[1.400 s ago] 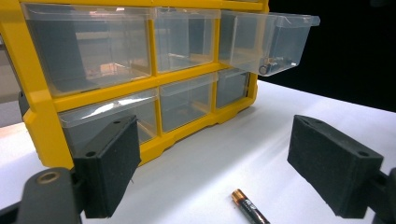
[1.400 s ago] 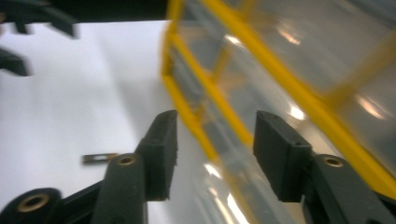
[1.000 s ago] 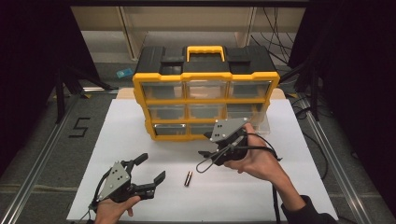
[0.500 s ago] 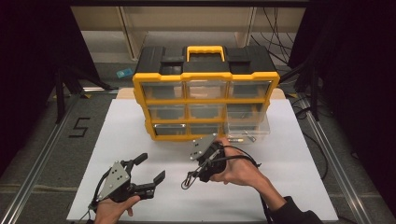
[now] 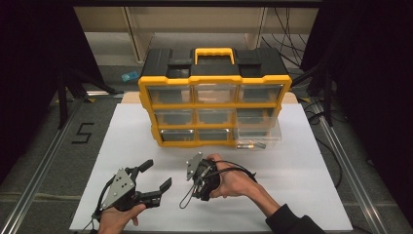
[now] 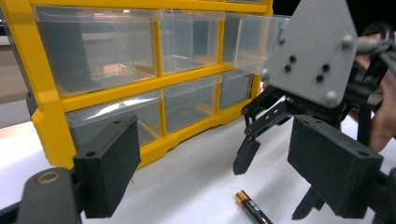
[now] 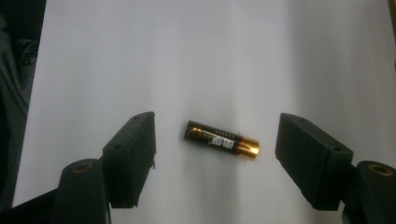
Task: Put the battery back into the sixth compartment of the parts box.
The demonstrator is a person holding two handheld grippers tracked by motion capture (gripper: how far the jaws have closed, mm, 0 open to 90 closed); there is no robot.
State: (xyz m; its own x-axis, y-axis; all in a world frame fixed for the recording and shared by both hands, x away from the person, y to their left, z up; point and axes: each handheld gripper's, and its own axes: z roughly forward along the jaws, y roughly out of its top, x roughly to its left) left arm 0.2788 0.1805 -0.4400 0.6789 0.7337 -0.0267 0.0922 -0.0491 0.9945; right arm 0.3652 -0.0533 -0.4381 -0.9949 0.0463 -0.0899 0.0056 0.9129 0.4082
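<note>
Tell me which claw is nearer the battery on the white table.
Right. The right claw points down over the battery, open jaws either side, not touching. The left claw sits open farther off, beside it; the battery lies ahead of its jaws.

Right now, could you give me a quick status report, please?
Right gripper open, just widened, straddling battery. Battery flat on table, untouched. Left gripper open, idle. Nothing in the way.

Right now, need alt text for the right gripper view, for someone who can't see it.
A black and gold battery lies on its side on the white table, between the open right gripper, whose two black jaws have just been opening and stand apart from it on either side. Neither jaw touches the battery.
</note>
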